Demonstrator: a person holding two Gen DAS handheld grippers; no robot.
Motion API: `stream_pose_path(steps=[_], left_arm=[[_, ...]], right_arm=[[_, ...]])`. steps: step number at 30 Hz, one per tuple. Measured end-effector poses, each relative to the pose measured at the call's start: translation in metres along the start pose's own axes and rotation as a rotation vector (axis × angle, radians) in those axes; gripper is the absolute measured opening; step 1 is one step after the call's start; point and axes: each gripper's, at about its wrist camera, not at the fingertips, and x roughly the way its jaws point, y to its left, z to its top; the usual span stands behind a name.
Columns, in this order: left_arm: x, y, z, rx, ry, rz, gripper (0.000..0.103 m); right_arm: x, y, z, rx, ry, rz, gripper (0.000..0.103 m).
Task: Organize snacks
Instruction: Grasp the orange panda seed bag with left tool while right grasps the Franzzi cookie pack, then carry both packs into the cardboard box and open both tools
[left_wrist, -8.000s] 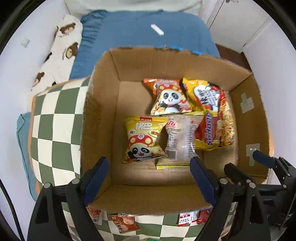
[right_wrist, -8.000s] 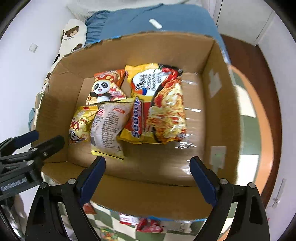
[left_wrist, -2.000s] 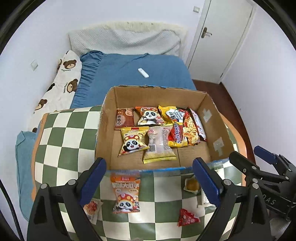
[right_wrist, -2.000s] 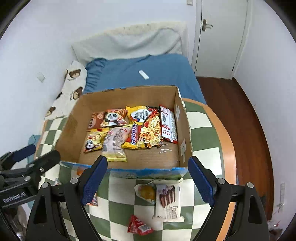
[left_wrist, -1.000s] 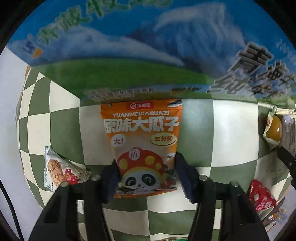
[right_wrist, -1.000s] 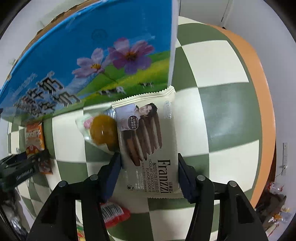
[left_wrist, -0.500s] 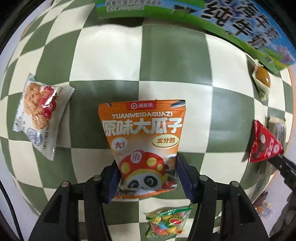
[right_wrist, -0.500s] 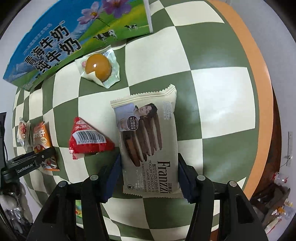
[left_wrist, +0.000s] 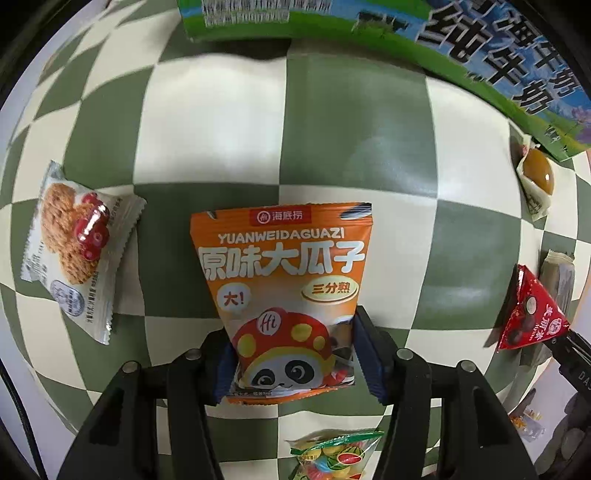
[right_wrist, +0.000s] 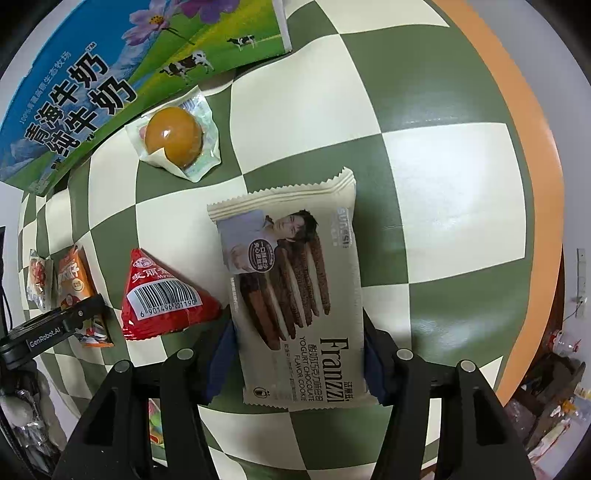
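Note:
An orange sunflower-seed packet (left_wrist: 280, 258) with a panda print sits between the pads of my left gripper (left_wrist: 295, 350). The pads press its lower sides and the jaws are closing a little. My right gripper (right_wrist: 297, 350) clamps the lower end of a cream Franzzi cookie packet (right_wrist: 291, 266). Its jaws are easing open, with the pads still against the packet's edges. Both grippers point down over the green-and-cream checkered table (left_wrist: 221, 129). The printed side of the cardboard snack box (left_wrist: 406, 22) (right_wrist: 92, 74) fills the top of both views.
Loose on the table lie an oat-cookie packet (left_wrist: 77, 243), a red triangular packet (right_wrist: 162, 295), a wrapped yolk pastry (right_wrist: 173, 136) by the box, and a candy bag (left_wrist: 336, 458). The table's orange rim (right_wrist: 517, 147) curves along the right.
Two seconds ago both grippers hung open above the table. Since one second ago each has drawn back from the box with its packet still between the pads, and more table shows.

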Motion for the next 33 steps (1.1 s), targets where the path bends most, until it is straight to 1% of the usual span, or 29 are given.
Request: stream_pose_path(steps=[1,2,6,9,12,16,18,20,23,25,27,31,33], left_arm=[[-0.006,-0.001,0.0,0.006,-0.008,0.004,0.051],[-0.009,-0.002,-0.007,0.011,-0.015,0.001,0.051],[-0.042,-0.008,-0.02,0.042,-0.063,-0.028,0.05],[-0.076,-0.016,-0.026,0.072,-0.113,-0.064,0.05],[-0.116,-0.025,-0.021,0.087,-0.169,-0.125,0.05],[-0.178,-0.039,0.006,0.101,-0.259,-0.204,0.05],[-0.203,-0.045,0.025,0.115,-0.29,-0.222,0.05],[-0.222,-0.052,0.049,0.128,-0.322,-0.212,0.05],[-0.235,-0.06,0.09,0.133,-0.36,-0.164,0.05],[-0.226,-0.062,0.123,0.125,-0.346,-0.141,0.05],[-0.216,-0.063,0.152,0.109,-0.303,-0.145,0.05],[-0.19,-0.067,0.186,0.078,-0.185,-0.174,0.05],[-0.176,-0.07,0.195,0.082,-0.137,-0.177,0.05]], right_arm=[[0.002,0.005,0.001,-0.003,-0.007,0.001,0.062],[0.0,0.004,0.0,-0.006,-0.016,0.005,0.06],[-0.013,0.005,-0.007,-0.001,-0.035,0.043,0.059],[-0.038,0.008,-0.008,-0.004,-0.068,0.095,0.059],[-0.069,0.015,-0.001,-0.016,-0.112,0.161,0.059],[-0.124,0.031,0.024,-0.042,-0.201,0.256,0.059],[-0.15,0.042,0.042,-0.059,-0.243,0.299,0.059],[-0.175,0.055,0.065,-0.082,-0.289,0.316,0.059],[-0.197,0.08,0.103,-0.118,-0.359,0.27,0.059],[-0.196,0.093,0.129,-0.125,-0.365,0.239,0.059],[-0.187,0.101,0.154,-0.129,-0.346,0.218,0.059],[-0.163,0.104,0.19,-0.108,-0.271,0.208,0.059],[-0.153,0.102,0.2,-0.097,-0.237,0.202,0.059]])
